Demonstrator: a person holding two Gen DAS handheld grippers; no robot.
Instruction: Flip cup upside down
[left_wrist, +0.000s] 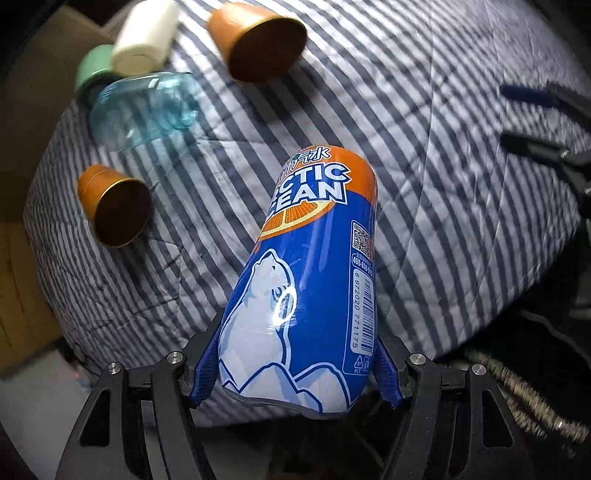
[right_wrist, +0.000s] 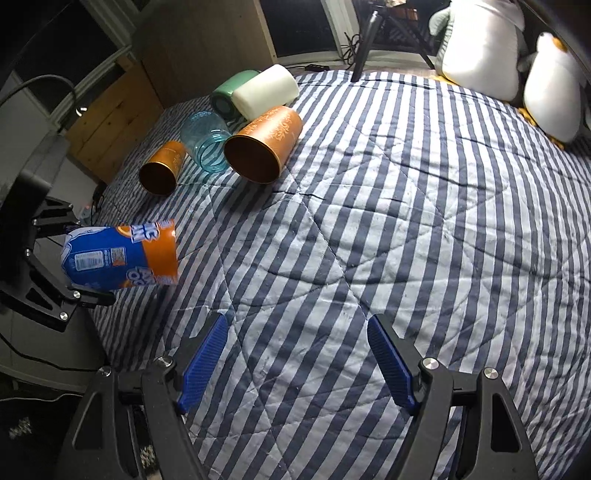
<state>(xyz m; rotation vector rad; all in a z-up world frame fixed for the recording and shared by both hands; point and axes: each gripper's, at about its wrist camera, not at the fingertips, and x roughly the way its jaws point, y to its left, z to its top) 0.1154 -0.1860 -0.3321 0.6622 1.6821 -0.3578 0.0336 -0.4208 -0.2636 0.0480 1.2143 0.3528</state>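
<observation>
The left gripper (left_wrist: 295, 369) has its blue pads clamped on either side of the cup (left_wrist: 314, 266), a blue and orange printed one with a polar bear and "ARCTIC OCEAN" lettering. The grip sits at the white-printed end, leaving the orange-banded end free and pointing away from the gripper. In the right wrist view the cup (right_wrist: 122, 258) is seen lying roughly horizontal in the air, clear of the striped quilt (right_wrist: 406, 240), near its near-left edge. Judgement: holding it by one end and off the surface leaves room to rotate it, so the flip appears to be mid-way rather than finished (which end is the mouth cannot be told from these views).

The right gripper (right_wrist: 295, 354) has its jaws spread wide with nothing between them, hovering over bare quilt well apart from the cup; it appears to be standing by.

At the far left of the quilt lie other vessels on their sides: a large copper cup (right_wrist: 262, 147), a small copper cup (right_wrist: 162, 170), a clear blue jar (right_wrist: 207, 144), a white cup (right_wrist: 266, 92) and a green cup (right_wrist: 229, 96), grouped closely together
</observation>
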